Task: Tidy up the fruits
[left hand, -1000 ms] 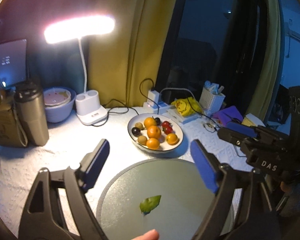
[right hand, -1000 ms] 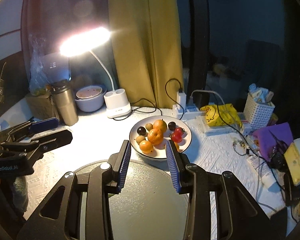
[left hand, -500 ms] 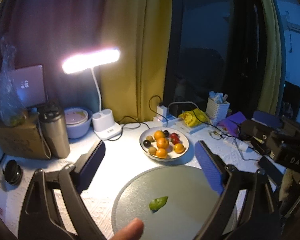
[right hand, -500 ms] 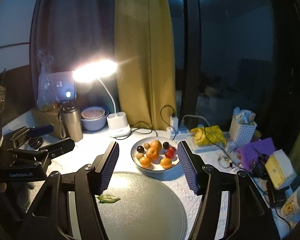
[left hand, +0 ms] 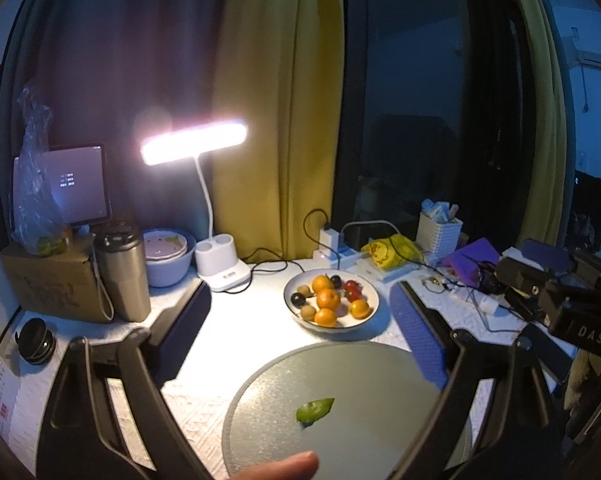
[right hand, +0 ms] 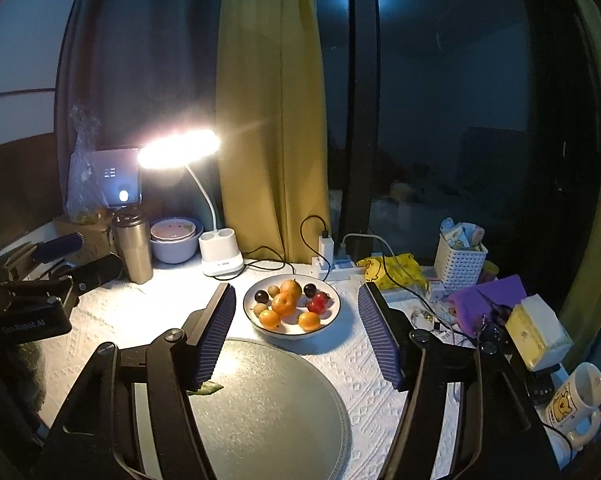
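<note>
Grey round tray (right hand: 284, 408) bare except leaf (left hand: 314, 410); fruit plate (right hand: 334, 316) just beyond rim.

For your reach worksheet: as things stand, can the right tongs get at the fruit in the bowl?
Probably yes. The right tongs are open and face the bowl across bare cloth; nothing stands between, and the fruit lies uncovered.
</note>
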`<state>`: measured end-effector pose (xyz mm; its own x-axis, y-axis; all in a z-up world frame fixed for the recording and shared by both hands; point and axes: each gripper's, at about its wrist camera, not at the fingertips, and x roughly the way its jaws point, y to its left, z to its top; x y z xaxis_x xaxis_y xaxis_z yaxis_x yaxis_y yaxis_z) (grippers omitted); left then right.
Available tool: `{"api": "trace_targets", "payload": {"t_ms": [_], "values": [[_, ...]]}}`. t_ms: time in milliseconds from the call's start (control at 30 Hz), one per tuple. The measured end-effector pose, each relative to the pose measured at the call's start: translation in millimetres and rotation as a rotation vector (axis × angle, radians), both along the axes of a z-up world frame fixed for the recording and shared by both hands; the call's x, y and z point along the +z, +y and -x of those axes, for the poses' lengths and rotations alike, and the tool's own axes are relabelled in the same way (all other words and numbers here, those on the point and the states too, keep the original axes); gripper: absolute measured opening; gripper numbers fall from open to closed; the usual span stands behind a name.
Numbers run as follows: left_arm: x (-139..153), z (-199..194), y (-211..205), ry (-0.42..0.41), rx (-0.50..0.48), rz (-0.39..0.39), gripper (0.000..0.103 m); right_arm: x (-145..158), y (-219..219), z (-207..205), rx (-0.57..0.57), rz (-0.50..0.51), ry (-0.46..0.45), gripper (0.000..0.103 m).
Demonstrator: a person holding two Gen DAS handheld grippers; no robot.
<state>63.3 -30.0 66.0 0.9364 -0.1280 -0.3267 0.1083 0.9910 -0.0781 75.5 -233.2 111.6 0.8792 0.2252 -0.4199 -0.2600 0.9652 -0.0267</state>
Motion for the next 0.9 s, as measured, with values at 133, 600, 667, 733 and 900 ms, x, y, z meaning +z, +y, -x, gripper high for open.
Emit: {"api": "trace_targets", "payload": {"t_ms": [133, 600, 667, 733, 900], "values": [[-1.3, -1.3, -2.7, 0.004, -0.009, 0.0, 0.092, -3.1, -4.0, -2.4, -0.01, -0.008, 0.008, 0.067], [-1.9, -4.3, -4.7, -0.003, -0.022, 0.007, 0.092, -5.8, -6.2, -8.5, -0.016, -0.01, 0.017, 0.067], [-1.7, -4.1, -4.6, -0.005, -0.026, 0.01, 0.092, -6.2, -6.1, -8.7, -0.016, -0.009, 0.017, 0.067], [-1.5, -4.1, -4.2, -0.006, -0.026, 0.011, 0.092, -6.2, -6.2, -9.3, -0.016, -0.008, 0.016, 0.067], [-1.4, -5.0, -4.3, -0.005, -0.026, 0.012, 0.092, -7.0, -6.4, -9.8, -0.015, -0.009, 0.017, 0.067]]}}
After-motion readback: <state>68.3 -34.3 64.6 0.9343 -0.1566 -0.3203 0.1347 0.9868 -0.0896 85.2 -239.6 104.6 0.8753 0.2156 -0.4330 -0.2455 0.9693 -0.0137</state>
